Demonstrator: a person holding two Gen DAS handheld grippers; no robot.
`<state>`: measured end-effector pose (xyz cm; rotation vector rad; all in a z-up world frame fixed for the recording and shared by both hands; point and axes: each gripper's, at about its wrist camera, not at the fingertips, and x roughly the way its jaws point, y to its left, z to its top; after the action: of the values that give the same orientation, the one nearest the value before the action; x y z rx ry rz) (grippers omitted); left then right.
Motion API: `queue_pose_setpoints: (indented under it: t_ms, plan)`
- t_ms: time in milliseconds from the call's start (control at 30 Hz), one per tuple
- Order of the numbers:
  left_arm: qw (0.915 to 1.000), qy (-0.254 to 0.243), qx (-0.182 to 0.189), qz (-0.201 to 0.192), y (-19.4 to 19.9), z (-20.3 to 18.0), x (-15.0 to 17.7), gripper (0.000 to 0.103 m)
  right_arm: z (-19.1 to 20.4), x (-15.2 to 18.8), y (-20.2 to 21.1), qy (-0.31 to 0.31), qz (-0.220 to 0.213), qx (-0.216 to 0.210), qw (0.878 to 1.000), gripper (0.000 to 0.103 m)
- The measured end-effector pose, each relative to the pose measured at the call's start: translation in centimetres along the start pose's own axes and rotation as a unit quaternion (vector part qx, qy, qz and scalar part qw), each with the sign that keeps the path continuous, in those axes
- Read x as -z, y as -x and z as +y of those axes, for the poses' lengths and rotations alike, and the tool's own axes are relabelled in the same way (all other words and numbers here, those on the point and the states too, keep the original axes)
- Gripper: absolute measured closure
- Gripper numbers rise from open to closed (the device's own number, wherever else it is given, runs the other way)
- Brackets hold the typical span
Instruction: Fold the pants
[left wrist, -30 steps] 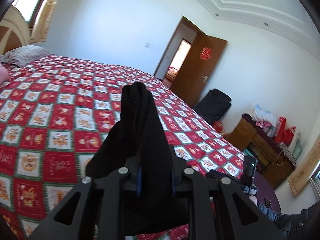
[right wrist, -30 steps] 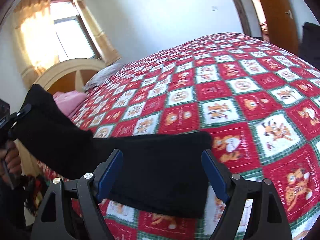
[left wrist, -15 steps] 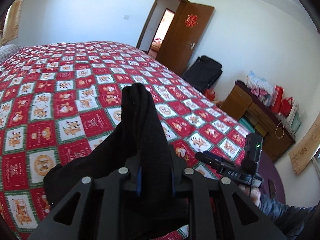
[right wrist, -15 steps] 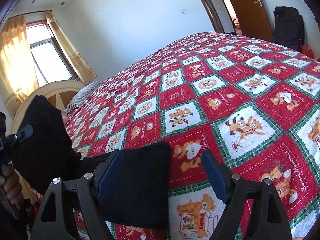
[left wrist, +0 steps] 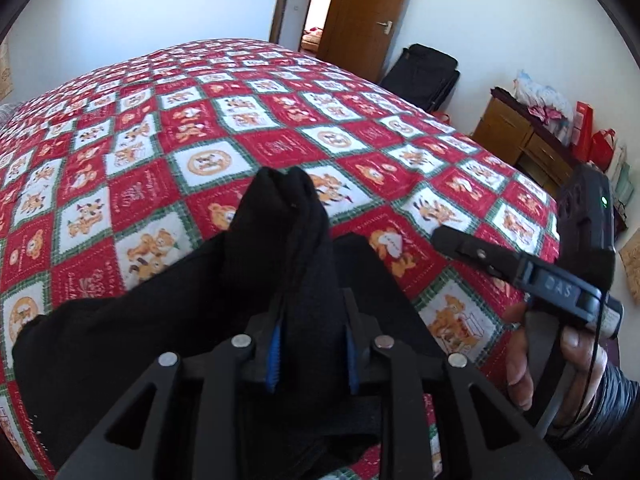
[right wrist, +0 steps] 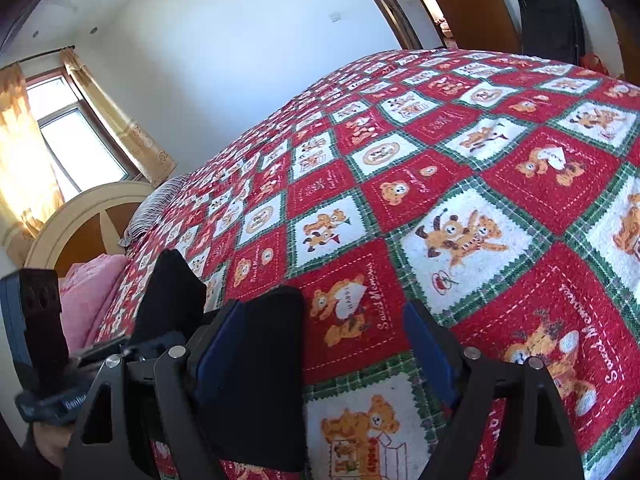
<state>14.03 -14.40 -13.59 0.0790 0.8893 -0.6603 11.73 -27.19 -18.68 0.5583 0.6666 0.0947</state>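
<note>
The black pants (left wrist: 160,320) lie on the red patchwork bedspread (left wrist: 280,120) near its front edge. My left gripper (left wrist: 312,344) is shut on a bunched end of the pants that sticks up between its blue pads. My right gripper (right wrist: 324,344) is open and empty, with a folded black part of the pants (right wrist: 260,380) lying just inside its left finger. The right gripper also shows in the left wrist view (left wrist: 520,268), to the right of the pants. The left gripper shows at the left in the right wrist view (right wrist: 52,360), with the pants end raised above it.
A striped pillow (right wrist: 156,208) and pink bedding (right wrist: 84,296) lie near the curved headboard (right wrist: 80,216). A black suitcase (left wrist: 424,76) stands by the brown door (left wrist: 360,20). A wooden dresser (left wrist: 528,148) with red bags stands at the right wall.
My left gripper has carried the held pants end to the right, toward my right gripper. The black cloth in front of my right gripper has shrunk to its left side. The right gripper stays open.
</note>
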Motion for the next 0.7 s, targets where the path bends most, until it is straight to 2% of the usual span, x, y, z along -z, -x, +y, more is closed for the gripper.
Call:
queue_pose_setpoints:
  t_ms: [100, 167, 233, 300, 400, 433, 467, 600, 700]
  plan:
    - [0.9994, -0.021, 0.026, -0.008, 1.0, -1.7, 0.2, 0.073, -0.5, -0.1, -0.2, -0.008, 0.0, 0.003, 1.0, 0.021]
    - [0.9987, -0.029, 0.039, -0.015, 1.9, -2.2, 0.4, 0.066, -0.4, 0.0, -0.1, -0.006, -0.002, 0.003, 1.0, 0.021]
    - [0.9978, -0.033, 0.047, -0.032, 3.4, -2.6, 0.6, 0.048, -0.3, 0.0, 0.0, -0.004, -0.004, 0.0, 1.0, 0.021]
    - [0.9974, -0.028, 0.037, -0.056, 5.1, -2.0, 0.9, 0.039, -0.1, 0.1, 0.1, -0.004, -0.002, -0.012, 1.0, 0.021]
    - [0.9961, -0.015, 0.013, -0.086, 7.2, -0.1, 1.4, 0.034, 0.6, 0.2, 0.2, 0.002, 0.003, -0.036, 0.999, 0.021]
    - [0.9954, -0.009, -0.001, -0.095, 7.5, 0.8, 1.6, 0.03, 1.2, 0.3, 0.2, 0.007, 0.01, -0.05, 0.999, 0.021]
    - [0.9939, -0.003, -0.03, -0.106, 7.9, 1.9, 2.1, 0.029, 1.8, 0.4, 0.1, 0.012, 0.015, -0.063, 0.998, 0.021]
    - [0.9897, 0.045, -0.081, -0.109, 7.8, 6.5, 3.6, 0.027, 4.7, 1.4, -0.2, 0.031, 0.054, -0.112, 0.992, 0.021]
    - [0.9842, 0.089, -0.106, -0.11, 7.6, 9.6, 4.9, 0.027, 6.2, 2.4, -1.7, 0.042, 0.105, -0.111, 0.987, 0.021]
